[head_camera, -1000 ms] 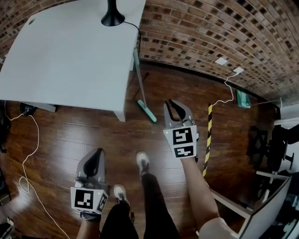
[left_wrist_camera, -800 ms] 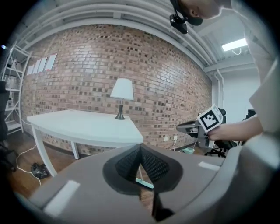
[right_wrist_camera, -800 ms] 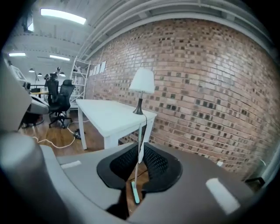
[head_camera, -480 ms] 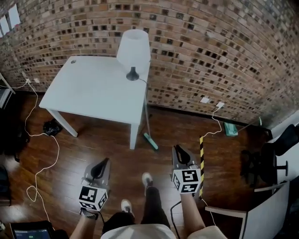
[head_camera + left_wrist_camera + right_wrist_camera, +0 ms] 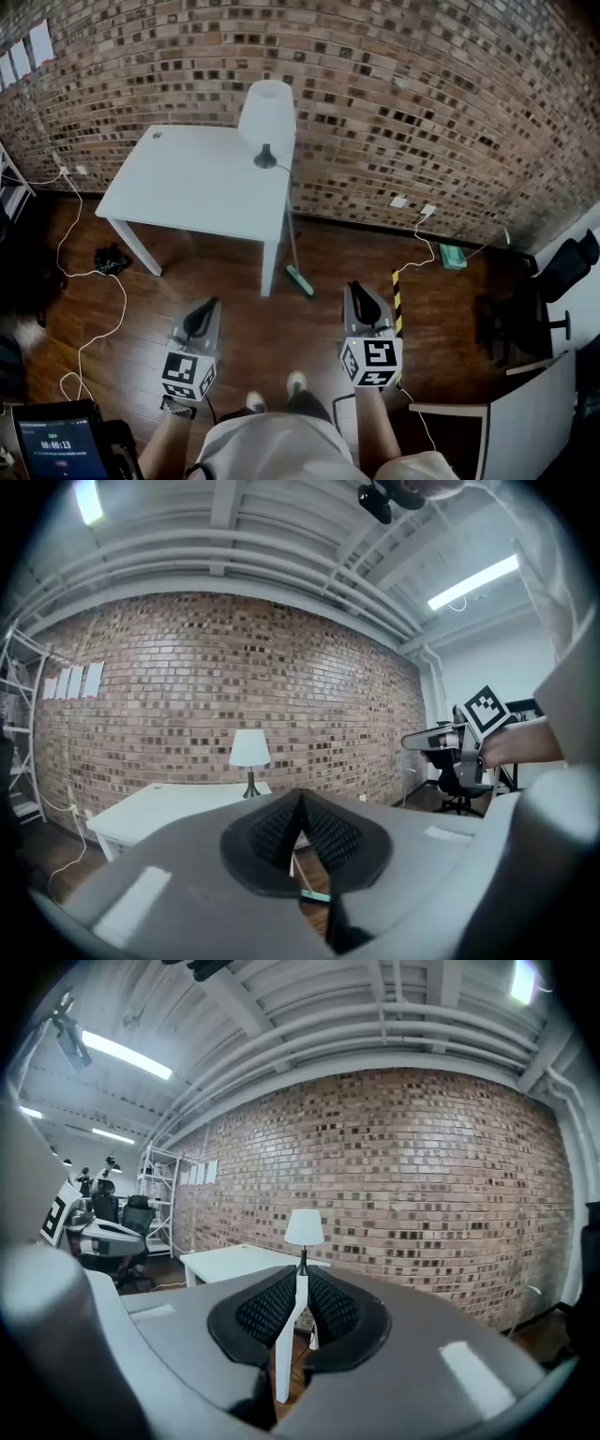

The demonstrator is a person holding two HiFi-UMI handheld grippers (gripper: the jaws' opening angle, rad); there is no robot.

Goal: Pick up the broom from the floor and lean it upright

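The broom [image 5: 292,246] stands upright, its thin handle leaning on the white table's right edge and its teal head [image 5: 300,280] on the wooden floor. Nothing holds it. My left gripper [image 5: 200,317] hovers well short of the table, shut and empty. The right gripper [image 5: 359,295] hovers to the right of the broom head, clear of it. Its jaws stand a narrow slit apart, empty. In the left gripper view the pads [image 5: 301,797] meet at the tips, with a bit of teal broom head [image 5: 314,895] below. In the right gripper view the table leg [image 5: 284,1354] shows through the gap [image 5: 302,1269].
White table [image 5: 187,178] with a lamp [image 5: 267,112] stands against the brick wall [image 5: 422,103]. Cables [image 5: 94,309] trail on the floor at left. A yellow-black strip [image 5: 396,298], a teal dustpan [image 5: 453,258] and an office chair [image 5: 525,314] are at right. A tablet [image 5: 56,445] is bottom left.
Both grippers have come up from the floor and drawn back from the broom. The head view has lifted, taking in the lamp and the wall. The broom stays leaning on the table.
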